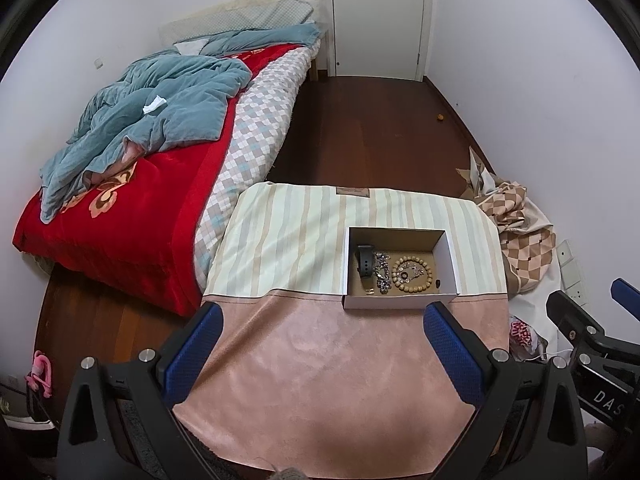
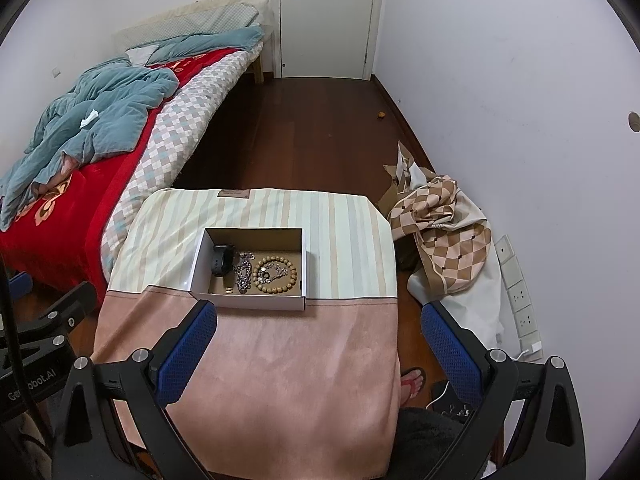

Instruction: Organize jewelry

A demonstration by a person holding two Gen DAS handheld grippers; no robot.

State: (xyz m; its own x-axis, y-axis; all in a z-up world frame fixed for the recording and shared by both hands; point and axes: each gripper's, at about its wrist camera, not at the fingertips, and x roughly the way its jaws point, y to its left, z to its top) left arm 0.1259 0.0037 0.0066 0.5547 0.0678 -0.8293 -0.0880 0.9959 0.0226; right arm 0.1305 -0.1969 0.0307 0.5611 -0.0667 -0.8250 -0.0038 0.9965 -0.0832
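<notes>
Hovering apart, both grippers (image 1: 322, 322) (image 2: 318, 318) (jaws spread) face box (image 1: 400, 302).

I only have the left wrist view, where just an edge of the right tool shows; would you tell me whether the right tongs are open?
Observer: Yes, the right tongs are open, with nothing between them.
Operator: Thank you. Where does the box sit for them?
Observer: The box lies just ahead, left of their centre, with its front wall near the left fingertip.
Operator: Is anything low on the right that I cannot see?
Observer: A foot in a red sandal stands by the right edge of the table, with a white cable beside it.
</notes>
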